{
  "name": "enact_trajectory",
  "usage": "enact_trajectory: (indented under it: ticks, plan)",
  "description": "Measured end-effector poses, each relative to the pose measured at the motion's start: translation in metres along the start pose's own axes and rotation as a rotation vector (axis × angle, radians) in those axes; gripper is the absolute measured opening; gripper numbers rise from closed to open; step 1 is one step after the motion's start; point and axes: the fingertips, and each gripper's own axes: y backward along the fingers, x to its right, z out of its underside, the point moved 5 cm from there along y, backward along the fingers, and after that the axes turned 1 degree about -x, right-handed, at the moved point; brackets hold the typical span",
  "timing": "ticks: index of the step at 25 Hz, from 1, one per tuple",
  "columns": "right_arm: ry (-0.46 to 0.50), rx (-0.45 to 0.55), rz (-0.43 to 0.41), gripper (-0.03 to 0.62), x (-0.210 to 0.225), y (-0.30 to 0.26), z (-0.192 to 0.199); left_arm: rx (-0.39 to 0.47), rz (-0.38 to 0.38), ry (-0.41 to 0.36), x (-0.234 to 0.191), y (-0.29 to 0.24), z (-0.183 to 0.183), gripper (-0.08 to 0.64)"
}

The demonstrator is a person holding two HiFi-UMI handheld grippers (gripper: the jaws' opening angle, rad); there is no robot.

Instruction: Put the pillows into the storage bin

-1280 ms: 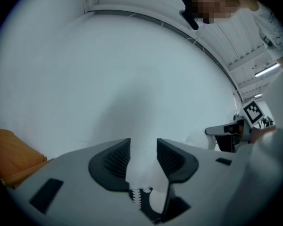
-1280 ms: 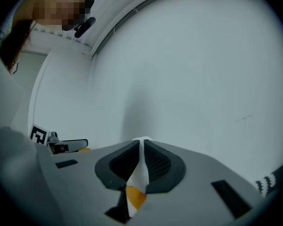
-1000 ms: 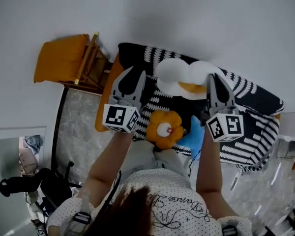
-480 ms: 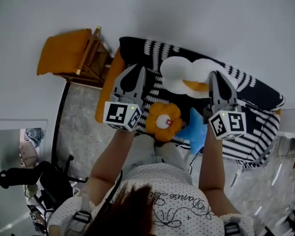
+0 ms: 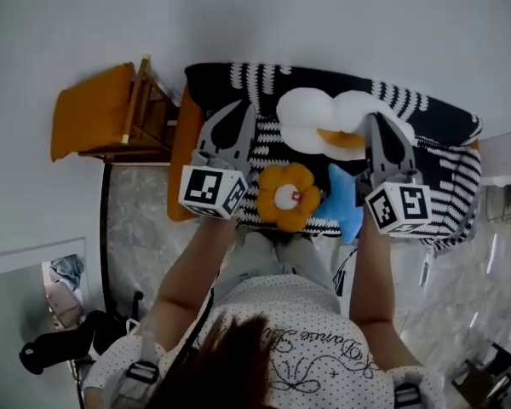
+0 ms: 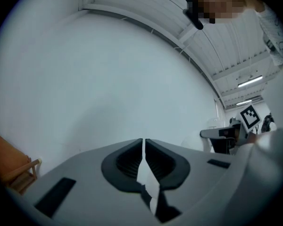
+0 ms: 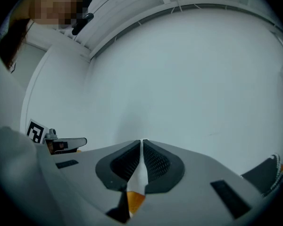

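A flat orange cushion (image 5: 89, 118) rests on a wooden chair (image 5: 140, 118), just beside the left end of a wide black fabric cover with white stripes (image 5: 426, 109). The left gripper (image 5: 244, 107) reaches over the cover's left part. Its jaws have just been closing and now meet at the tips. A thin sliver of white material shows in the slit behind the tips, and I cannot tell what it belongs to.

Three pillows lie on the cover. A round orange flower-shaped plush pillow (image 5: 289, 196) sits at its near edge, in the middle. A white cloud-shaped pillow with an orange patch (image 5: 311, 118) lies towards its far edge. A blue star-shaped pillow (image 5: 345, 203) sits at the near edge, just right of the flower. The right gripper (image 5: 378, 119) reaches over the cover's right part, its jaws clamped on white and orange fabric at the white pillow's right end.
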Motion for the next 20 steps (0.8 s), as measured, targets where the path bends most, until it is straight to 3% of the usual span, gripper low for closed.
enact_trajectory:
  ticks: [8, 13, 20]
  plan:
    - [0.014, 0.033, 0.148, 0.029, -0.017, 0.055, -0.008, 0.001, 0.162, 0.023, 0.017, 0.0, 0.003, 0.015]
    - [0.019, 0.049, 0.306, 0.029, -0.021, 0.119, -0.014, 0.004, 0.319, 0.046, 0.056, -0.007, 0.005, 0.009]
    - [0.02, 0.069, 0.478, 0.029, -0.013, 0.209, -0.015, -0.005, 0.469, 0.057, 0.123, -0.005, 0.008, 0.008]
